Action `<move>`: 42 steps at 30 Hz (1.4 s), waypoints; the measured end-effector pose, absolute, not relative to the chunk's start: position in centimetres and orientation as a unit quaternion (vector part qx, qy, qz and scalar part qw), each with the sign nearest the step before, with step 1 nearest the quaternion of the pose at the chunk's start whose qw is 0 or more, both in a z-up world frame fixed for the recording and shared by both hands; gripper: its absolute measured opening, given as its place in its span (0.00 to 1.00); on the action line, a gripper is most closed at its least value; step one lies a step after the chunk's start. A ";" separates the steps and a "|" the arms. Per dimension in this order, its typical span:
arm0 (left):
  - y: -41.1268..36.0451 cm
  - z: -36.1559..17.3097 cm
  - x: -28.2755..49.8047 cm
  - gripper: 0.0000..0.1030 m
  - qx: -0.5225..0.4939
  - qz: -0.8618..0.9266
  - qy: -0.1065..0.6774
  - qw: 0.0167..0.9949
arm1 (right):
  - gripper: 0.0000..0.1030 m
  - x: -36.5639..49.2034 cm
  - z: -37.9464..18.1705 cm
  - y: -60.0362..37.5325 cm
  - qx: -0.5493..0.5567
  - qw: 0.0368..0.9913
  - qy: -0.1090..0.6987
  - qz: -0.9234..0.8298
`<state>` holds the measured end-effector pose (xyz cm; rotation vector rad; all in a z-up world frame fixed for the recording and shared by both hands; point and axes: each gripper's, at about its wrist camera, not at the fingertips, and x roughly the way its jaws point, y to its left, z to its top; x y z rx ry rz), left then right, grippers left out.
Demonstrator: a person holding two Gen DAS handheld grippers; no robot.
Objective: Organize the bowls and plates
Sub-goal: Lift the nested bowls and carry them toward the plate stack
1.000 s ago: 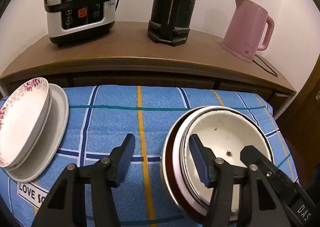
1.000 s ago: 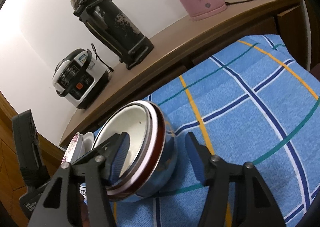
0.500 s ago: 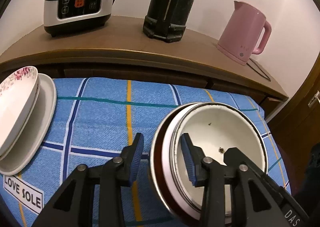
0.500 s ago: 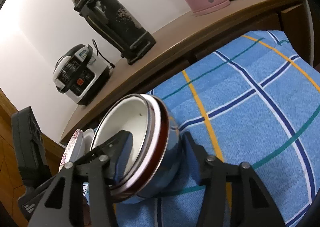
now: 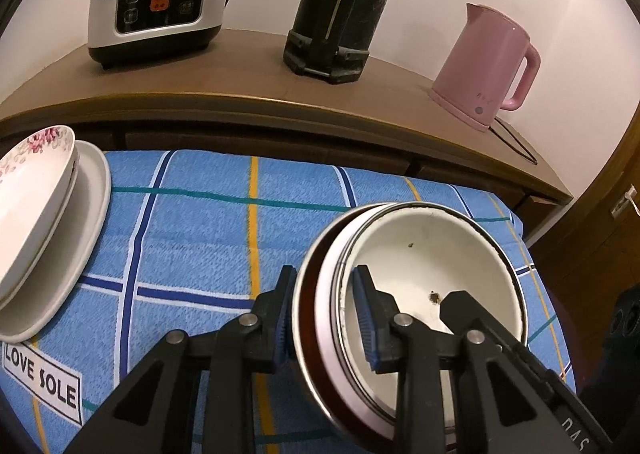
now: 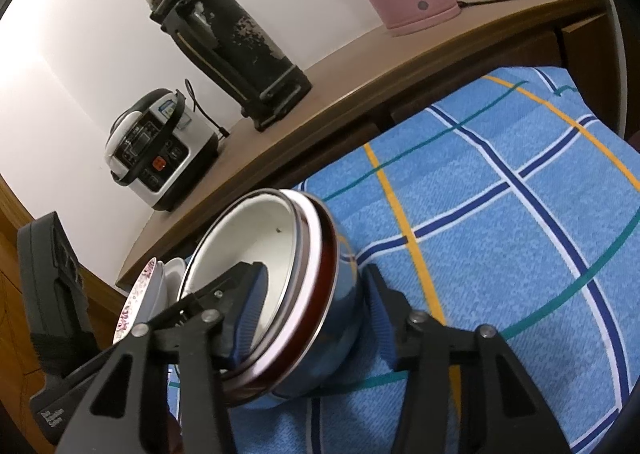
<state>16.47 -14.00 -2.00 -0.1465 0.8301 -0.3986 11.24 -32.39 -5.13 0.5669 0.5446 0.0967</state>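
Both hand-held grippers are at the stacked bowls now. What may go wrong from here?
1. The bowls are nested loosely, so a lift may pull only some up.
2. The left hand-held gripper pinches only the rims; the right hand-held gripper is closing, its outer pad not yet touching, so the stack may tilt or slip.
3. It could knock the plates nearby.

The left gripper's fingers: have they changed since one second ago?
Yes. The left gripper closed: its outer finger, earlier well left of the yellow stripe, now presses the bowl stack rim.
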 end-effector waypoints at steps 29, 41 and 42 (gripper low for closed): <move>-11.9 -0.5 12.0 0.30 -0.067 -0.186 0.404 0.893 | 0.41 7.0 -3.9 -30.4 0.268 0.918 0.290 0.026; -10.0 0.1 10.1 0.30 -0.072 -0.180 0.399 0.896 | 0.41 5.4 -3.6 -28.8 0.258 0.920 0.293 0.033; -9.8 0.2 10.0 0.30 -0.072 -0.180 0.398 0.897 | 0.41 5.3 -3.6 -28.7 0.257 0.920 0.294 0.034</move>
